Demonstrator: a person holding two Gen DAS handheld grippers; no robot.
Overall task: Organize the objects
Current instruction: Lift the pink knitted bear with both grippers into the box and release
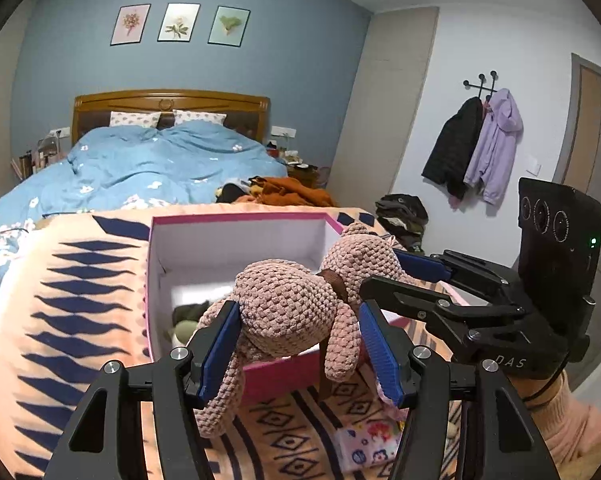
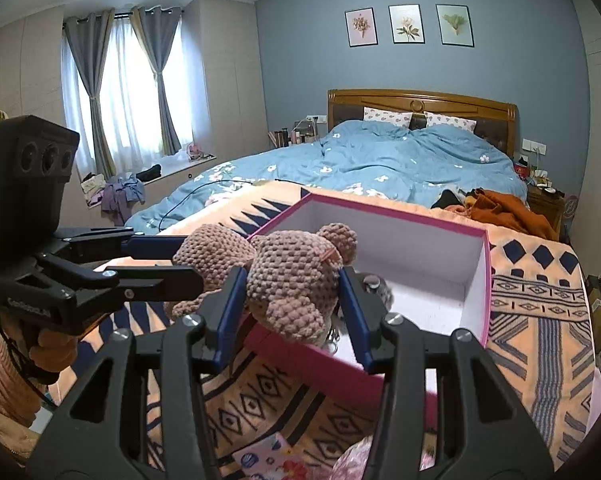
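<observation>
Two tools are carrying one crocheted bear.
The left tool (image 1: 300, 344) is clamping its body, the right tool (image 2: 296, 300) its head (above the pink box (image 2: 485, 288)).

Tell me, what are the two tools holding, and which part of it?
Both hold the knitted teddy bear above the pink box. The left tool squeezes its body; the right tool squeezes its head.

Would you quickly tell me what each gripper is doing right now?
Left gripper: shut on the crocheted teddy bear, at its body.
Right gripper: shut on the bear's head.
</observation>
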